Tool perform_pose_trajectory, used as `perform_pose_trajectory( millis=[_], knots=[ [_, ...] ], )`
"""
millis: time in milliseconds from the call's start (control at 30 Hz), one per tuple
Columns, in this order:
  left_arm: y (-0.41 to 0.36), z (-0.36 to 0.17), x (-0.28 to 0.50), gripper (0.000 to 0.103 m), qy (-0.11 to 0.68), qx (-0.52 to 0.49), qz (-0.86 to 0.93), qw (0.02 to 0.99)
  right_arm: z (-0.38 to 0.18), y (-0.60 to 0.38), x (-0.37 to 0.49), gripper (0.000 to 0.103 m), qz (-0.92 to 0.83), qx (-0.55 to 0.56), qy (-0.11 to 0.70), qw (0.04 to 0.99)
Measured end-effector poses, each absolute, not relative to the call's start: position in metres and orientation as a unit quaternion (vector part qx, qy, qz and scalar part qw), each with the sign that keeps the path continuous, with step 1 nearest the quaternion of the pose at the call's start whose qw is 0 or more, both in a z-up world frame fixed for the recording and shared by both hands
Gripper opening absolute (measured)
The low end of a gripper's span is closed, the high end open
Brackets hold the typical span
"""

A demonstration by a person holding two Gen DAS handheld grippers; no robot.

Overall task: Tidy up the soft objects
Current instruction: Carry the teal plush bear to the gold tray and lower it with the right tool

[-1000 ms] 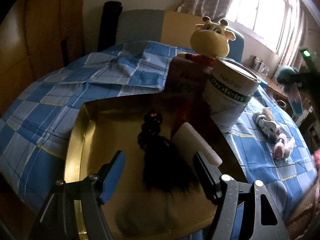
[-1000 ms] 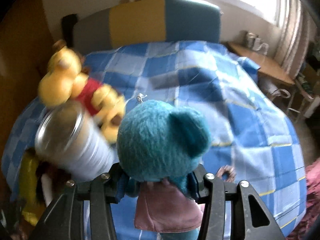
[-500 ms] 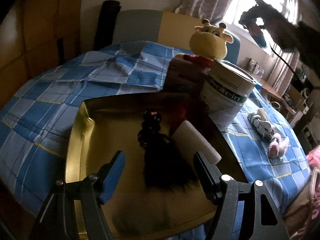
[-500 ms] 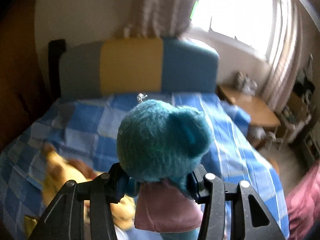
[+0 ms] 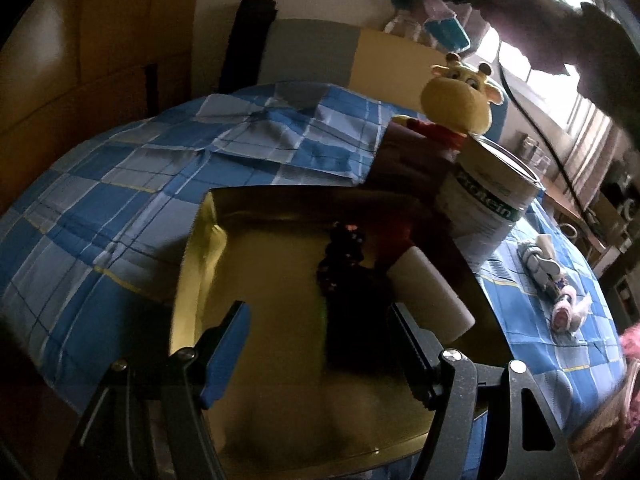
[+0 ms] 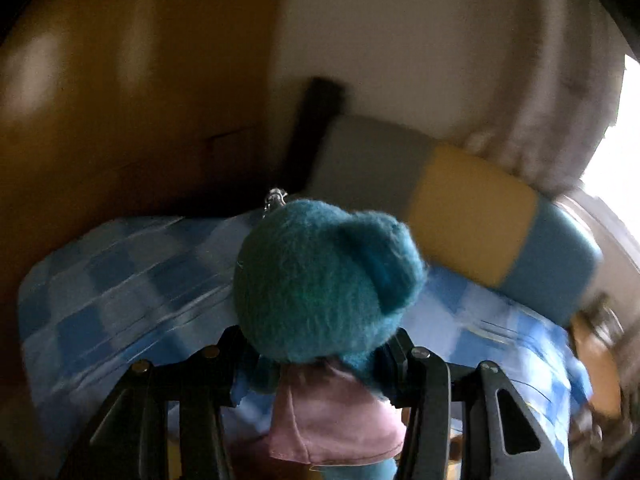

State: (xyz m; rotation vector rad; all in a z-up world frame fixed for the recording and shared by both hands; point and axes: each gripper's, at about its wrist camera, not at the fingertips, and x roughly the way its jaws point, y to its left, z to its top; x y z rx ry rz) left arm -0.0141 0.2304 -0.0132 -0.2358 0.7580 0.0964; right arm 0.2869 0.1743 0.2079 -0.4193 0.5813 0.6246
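Overhead, right claw pinches teal plush; left claw apparently spread.

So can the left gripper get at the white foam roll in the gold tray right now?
Probably yes: the left gripper has open, empty jaws, and the white foam roll in the gold tray lies uncovered just beyond its right finger.

A teal plush bear in a pink garment hangs high above the gold tray, where dark fluffy things lie, while a yellow giraffe plush sits upright behind it.
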Motion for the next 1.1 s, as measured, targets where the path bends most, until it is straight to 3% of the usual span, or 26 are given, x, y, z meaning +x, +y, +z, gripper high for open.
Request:
perform_pose_trajectory(
  millis=[267,667,900,1100],
  knots=[
    [0.261,-0.014,-0.030,0.071,0.367,-0.135,0.107,0.914,0.131,0.205,0.186,0.049,0.437,-0.258,0.328,0.797],
    [0.296,-0.014,-0.052,0.073,0.352,-0.167,0.176,0.904,0.004,0.161,0.053,0.049,0.523,-0.312,0.423,0.671],
    [0.275,-0.010,-0.054,0.077,0.350,-0.149,0.163,0.910,-0.052,0.144,0.038,0.061,0.507,-0.325,0.470,0.645],
    [0.262,-0.008,-0.053,0.079,0.352,-0.137,0.155,0.913,-0.053,0.129,0.047,0.069,0.488,-0.288,0.487,0.665]
  ],
)
